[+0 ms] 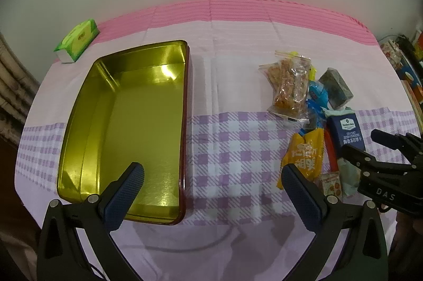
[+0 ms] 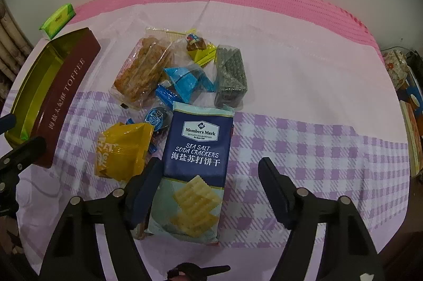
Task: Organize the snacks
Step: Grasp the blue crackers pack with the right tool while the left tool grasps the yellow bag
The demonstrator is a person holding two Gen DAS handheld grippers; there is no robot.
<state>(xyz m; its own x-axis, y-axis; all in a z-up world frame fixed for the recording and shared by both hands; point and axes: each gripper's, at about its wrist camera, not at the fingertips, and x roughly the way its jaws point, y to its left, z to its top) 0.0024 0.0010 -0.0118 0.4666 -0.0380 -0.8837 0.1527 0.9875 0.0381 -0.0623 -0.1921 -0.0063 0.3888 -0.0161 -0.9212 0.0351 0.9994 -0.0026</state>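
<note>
Crackers first: the sea salt soda cracker pack (image 2: 195,175) lies flat on the checked part of the tablecloth (image 2: 317,148), lengthwise between the fingers of my right gripper (image 2: 208,170). Its jaws stand wide apart and hold nothing; the left finger (image 2: 144,183) sits just beside the pack's left edge, while the right finger is well clear of its right edge.

Beyond the pack, toward the far edge of the table, I see the rest of the snacks heaped together: a yellow packet (image 2: 121,151) just left of the crackers, a clear bag of fried pieces (image 2: 142,72), blue wrapped sweets (image 2: 185,80), a dark green block (image 2: 230,74) and a small yellow candy (image 2: 201,49).

My left gripper (image 1: 211,177) is also spread wide and grips nothing. Its left finger (image 1: 127,191) hangs over the near right corner of the open toffee tin (image 1: 119,127), whose gold inside holds no snacks; its right finger is near the yellow packet. The tin stands on the left half of the table, well apart from the heap. A green tissue pack (image 1: 78,40) lies at the far left corner.
</note>
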